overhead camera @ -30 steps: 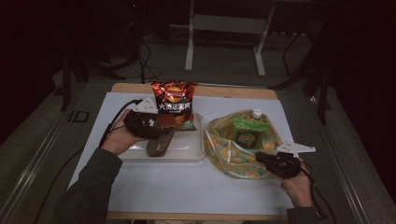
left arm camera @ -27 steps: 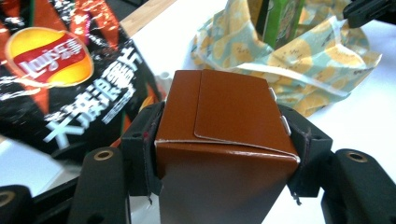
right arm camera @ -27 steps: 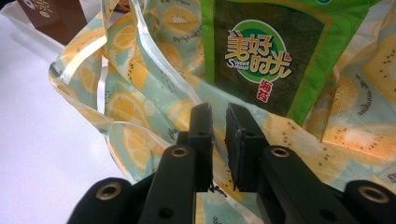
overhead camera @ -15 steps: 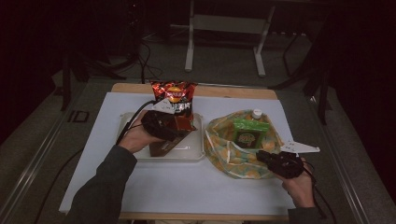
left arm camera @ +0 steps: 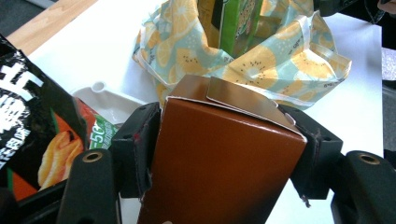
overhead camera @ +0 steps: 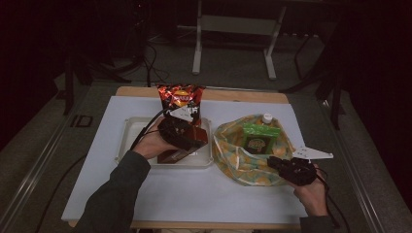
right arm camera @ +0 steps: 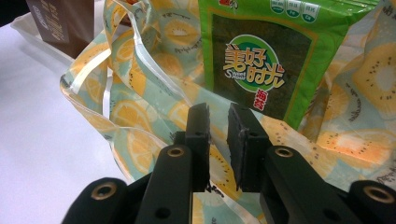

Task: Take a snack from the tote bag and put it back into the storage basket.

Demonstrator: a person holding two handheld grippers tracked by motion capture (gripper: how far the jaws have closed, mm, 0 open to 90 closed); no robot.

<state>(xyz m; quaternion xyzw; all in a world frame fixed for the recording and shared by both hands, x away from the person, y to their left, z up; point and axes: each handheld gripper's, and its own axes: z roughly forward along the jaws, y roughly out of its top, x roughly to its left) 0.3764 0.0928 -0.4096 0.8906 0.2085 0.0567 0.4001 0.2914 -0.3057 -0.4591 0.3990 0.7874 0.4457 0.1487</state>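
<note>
Since 1 s ago your left gripper has carried the brown box from the near-left part of the tray toward the tray's bag-side edge; the right gripper has barely shifted.

Box now: clamped between the left gripper's jaws, opened wide to span its body, one pad on each side face, top flap pointing at the fruit-print bag. It's tilted, over the white tray, bag side of it, with the chip bag just beyond it.

Right gripper: at the bag's near rim, jaws nearly together with a thin gap. Looks pinched on the bag fabric, but can't tell for sure that it's gripped.

To do this step well, imo:
- keep the squeeze steady on the box; thin card will prob dent if you over-clamp.
- lift clear of the tray wall before crossing to the bag.
- use the right gripper to hold the bag's near rim down and open.
- aim for the gap on the near side of the green seaweed pack, which takes up the bag's far half beside a bottle cap.
- go in flap end first, release only once it's bottomed out.
</note>
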